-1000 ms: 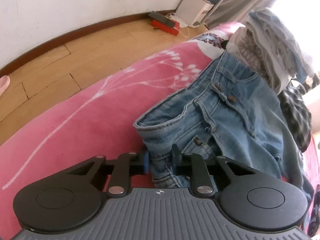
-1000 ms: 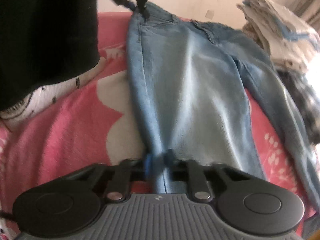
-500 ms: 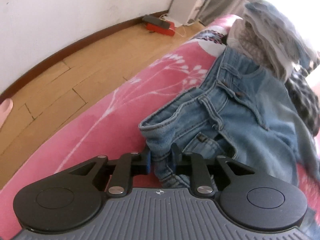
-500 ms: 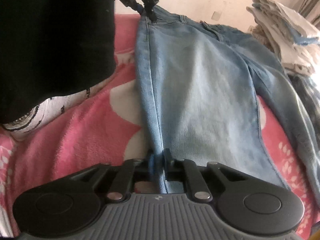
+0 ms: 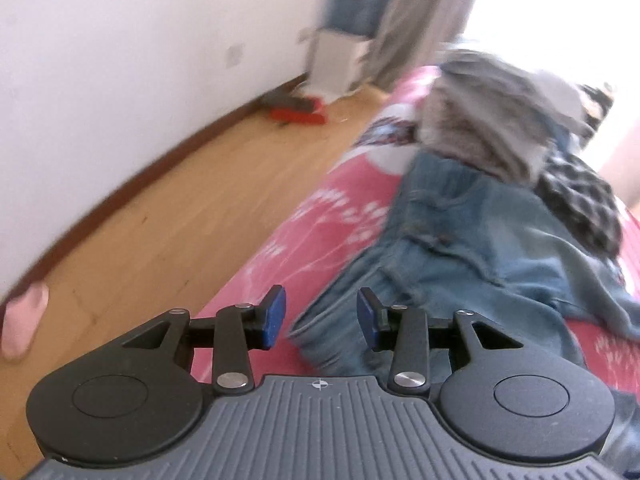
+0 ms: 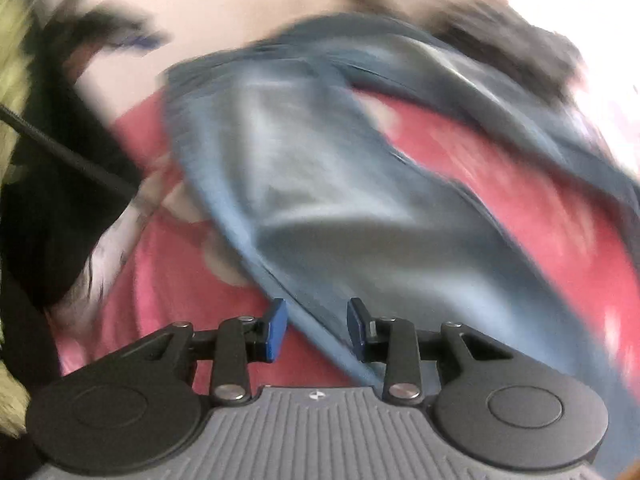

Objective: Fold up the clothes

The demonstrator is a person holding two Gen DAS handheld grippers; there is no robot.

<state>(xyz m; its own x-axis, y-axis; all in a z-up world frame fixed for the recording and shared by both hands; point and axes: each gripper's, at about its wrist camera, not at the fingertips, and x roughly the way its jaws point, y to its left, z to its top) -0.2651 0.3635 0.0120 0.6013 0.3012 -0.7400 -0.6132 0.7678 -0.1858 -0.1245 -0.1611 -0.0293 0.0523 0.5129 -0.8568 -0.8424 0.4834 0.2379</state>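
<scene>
**Left wrist view: jeans let go on the bed**

One pair of jeans [image 5: 460,256] lay on the pink blanket [image 5: 320,216], at 1 o'clock from the left gripper [image 5: 320,316]. Both grippers, right gripper [image 6: 316,330] included, were opening, fingers released, denim loose between them. Risk: slack cloth could slump, spoiling the fold. One clothes pile [image 5: 492,116] stood beyond.

Both tongs, left [image 5: 320,318] and right [image 6: 317,329], now opening, off the jeans [image 5: 472,256].
</scene>
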